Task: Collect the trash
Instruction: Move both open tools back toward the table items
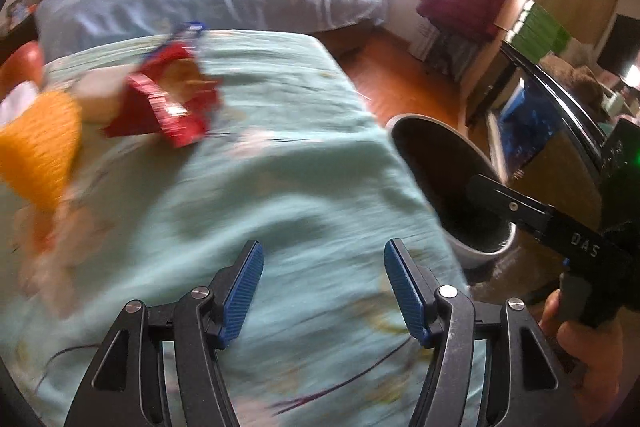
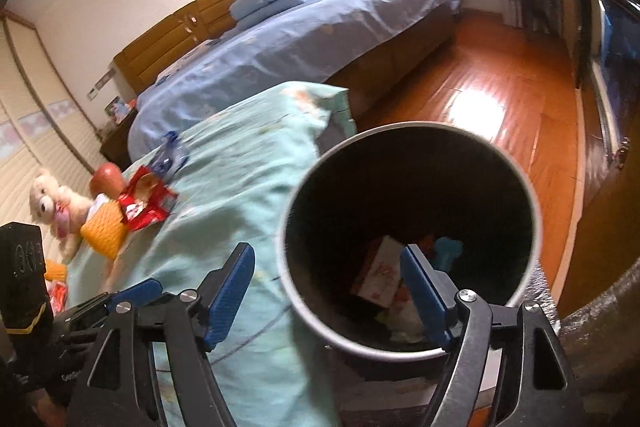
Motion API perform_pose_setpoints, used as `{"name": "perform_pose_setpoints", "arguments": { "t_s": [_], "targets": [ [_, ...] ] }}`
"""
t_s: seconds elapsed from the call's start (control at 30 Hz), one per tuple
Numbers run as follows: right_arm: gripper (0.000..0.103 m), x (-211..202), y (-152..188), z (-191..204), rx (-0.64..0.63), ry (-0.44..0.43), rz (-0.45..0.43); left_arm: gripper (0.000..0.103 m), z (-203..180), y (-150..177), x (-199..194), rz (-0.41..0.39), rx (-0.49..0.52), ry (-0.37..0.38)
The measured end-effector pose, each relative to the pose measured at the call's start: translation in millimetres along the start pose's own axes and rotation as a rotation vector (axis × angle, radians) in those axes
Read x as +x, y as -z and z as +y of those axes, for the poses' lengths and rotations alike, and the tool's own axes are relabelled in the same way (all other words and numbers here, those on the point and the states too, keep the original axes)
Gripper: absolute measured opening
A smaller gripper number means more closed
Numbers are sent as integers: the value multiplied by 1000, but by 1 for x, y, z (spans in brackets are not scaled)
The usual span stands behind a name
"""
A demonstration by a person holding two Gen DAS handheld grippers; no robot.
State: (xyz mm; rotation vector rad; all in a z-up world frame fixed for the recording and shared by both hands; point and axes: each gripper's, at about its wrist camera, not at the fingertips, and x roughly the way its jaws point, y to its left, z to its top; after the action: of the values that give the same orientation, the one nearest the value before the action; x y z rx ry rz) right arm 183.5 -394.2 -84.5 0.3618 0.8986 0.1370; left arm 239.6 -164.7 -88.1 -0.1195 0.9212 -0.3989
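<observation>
The left gripper (image 1: 324, 291) hung with its blue-padded jaws wide apart and nothing between them, above the mint-green bedspread (image 1: 280, 167). The right gripper (image 2: 328, 291) was likewise spread and empty, poised at the near rim of the trash bin (image 2: 532, 211), one pad over the bin's mouth and the other outside its wall. In the left wrist view that same gripper showed as a black finger reaching across the bin's opening.

Inside the bin lay a white carton (image 2: 380, 275) and a pale blue scrap (image 2: 448, 247), along with other pieces too dark to tell apart.

Farther out on the bedspread, well apart from both grippers, lay the red snack wrapper (image 1: 168, 103), torn open and crumpled, with a blue wrapper (image 1: 188, 29) just beyond it. A yellow knitted piece (image 1: 36, 147) sat just beside the red one, and a plush bear (image 2: 52, 207) behind it, neither of which looked like rubbish.

The red wrapper appeared to be thin foil film: very light, limp, slick and springy, likely to slide on the cloth or fold away under a pad. A pinch across a raised, creased edge or the crimped seam seemed safest, taking several layers at once. It was not fragile, so a firm close would do no harm, though it might spill crumbs if tipped mouth-down. The blurred view left its exact lie uncertain.
</observation>
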Motion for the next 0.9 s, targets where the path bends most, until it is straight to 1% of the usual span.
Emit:
{"name": "perform_pose_setpoints", "arguments": {
  "t_s": [0.23,0.5,0.67,0.9],
  "targets": [
    [79,11,10,43,-52,-53,21,63,48,19,-43,-37,-105,-43],
    [79,24,18,89,-112,-105,52,63,90,33,-79,-67,-177,-86],
    [80,30,21,113,-152,-123,65,63,107,40,-97,-84,-211,-102],
    [80,41,22,135,-189,-142,80,63,118,38,-101,-92,-233,-117]
  ]
}}
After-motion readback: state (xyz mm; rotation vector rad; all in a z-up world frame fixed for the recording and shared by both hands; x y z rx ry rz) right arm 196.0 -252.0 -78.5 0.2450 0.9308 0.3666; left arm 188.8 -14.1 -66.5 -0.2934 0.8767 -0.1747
